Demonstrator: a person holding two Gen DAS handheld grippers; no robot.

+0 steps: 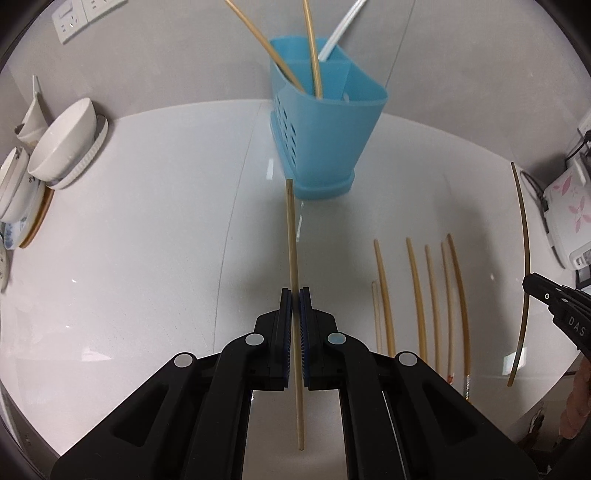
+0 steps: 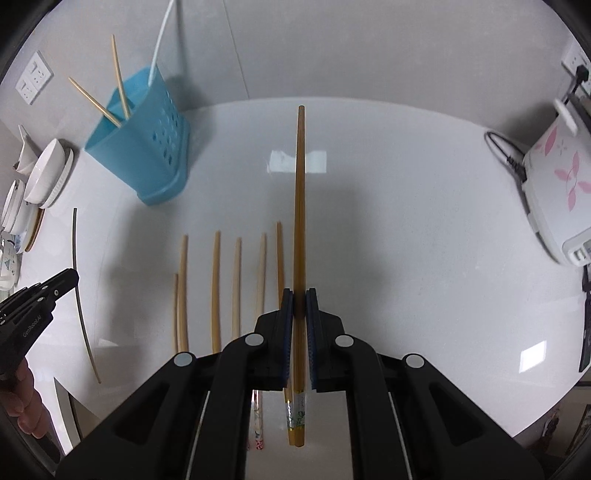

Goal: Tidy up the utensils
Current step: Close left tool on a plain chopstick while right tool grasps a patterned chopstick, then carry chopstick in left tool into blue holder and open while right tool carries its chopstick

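Chopstick (image 2: pixel 300 206), brown, long, tapered, green-banded end perhaps patterned, clamped in right tongs (image 2: pixel 300 295)

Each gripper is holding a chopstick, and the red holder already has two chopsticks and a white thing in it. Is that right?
Almost. The holder is blue, not red, as the left wrist view shows. The rest holds: the left gripper and right gripper each pinch a chopstick, a pale chopstick and a darker chopstick, and two chopsticks and a white utensil stand in it.

Blue perforated utensil holder (image 1: pixel 325 122), tan bamboo chopsticks (image 2: pixel 216 288), white bowls (image 1: pixel 62 142), and a white rice cooker (image 2: pixel 554 192) with pink flowers.
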